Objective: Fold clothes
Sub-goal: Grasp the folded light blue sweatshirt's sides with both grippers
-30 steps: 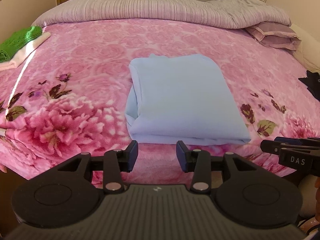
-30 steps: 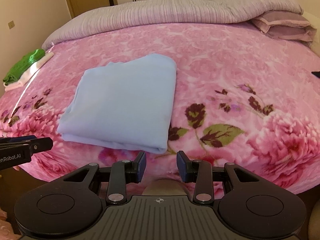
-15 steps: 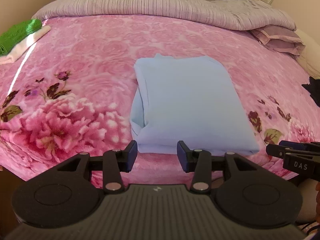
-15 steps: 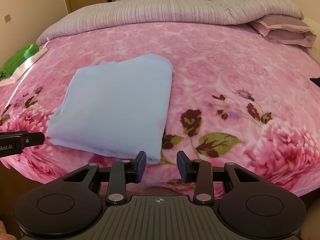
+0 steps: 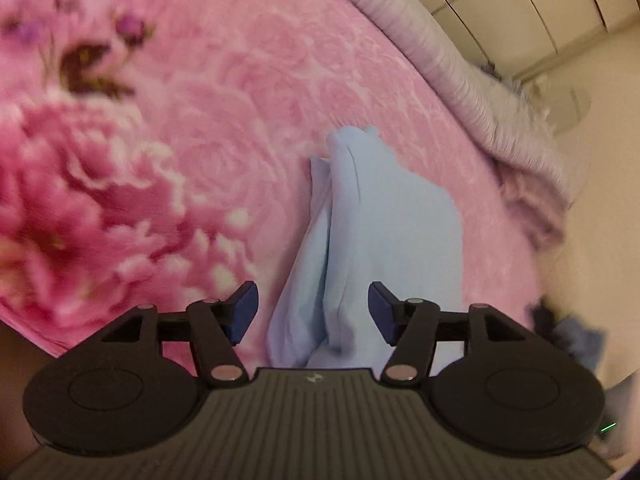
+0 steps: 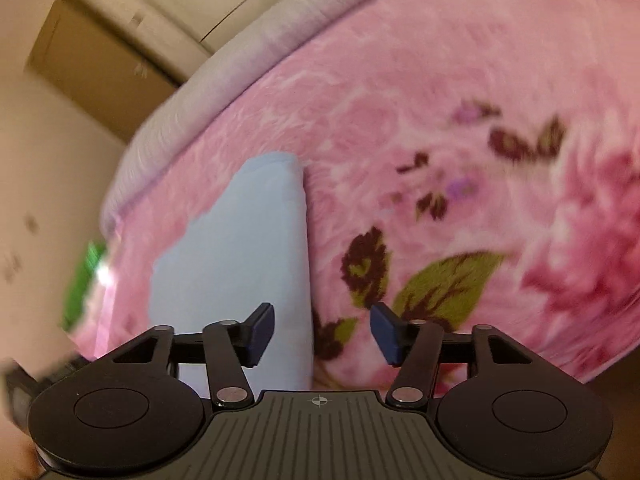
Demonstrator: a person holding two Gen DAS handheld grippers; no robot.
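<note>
A folded light blue garment [image 5: 384,232] lies on the pink flowered bedspread [image 5: 240,120]. In the left wrist view its layered left edge runs between the jaws of my left gripper [image 5: 313,312], which are opening wide; the pads stand clear of the cloth. In the right wrist view the same blue garment [image 6: 248,256] shows its folded right edge between the jaws of my right gripper [image 6: 322,334], also opening, pads not pressing on it. Both views are tilted and blurred.
A ribbed lilac quilt [image 5: 460,80] lies along the head of the bed, with pale wardrobe doors [image 5: 540,12] behind. A green cloth [image 6: 84,284] sits at the bed's left side. A dark item [image 5: 568,332] lies at the bed's right edge. A brown door [image 6: 92,60] stands beyond.
Both grippers have dropped closer to the blue garment and rolled, so the scene tilts. Their jaws have spread much wider. The garment's side edges now lie between the jaws.
</note>
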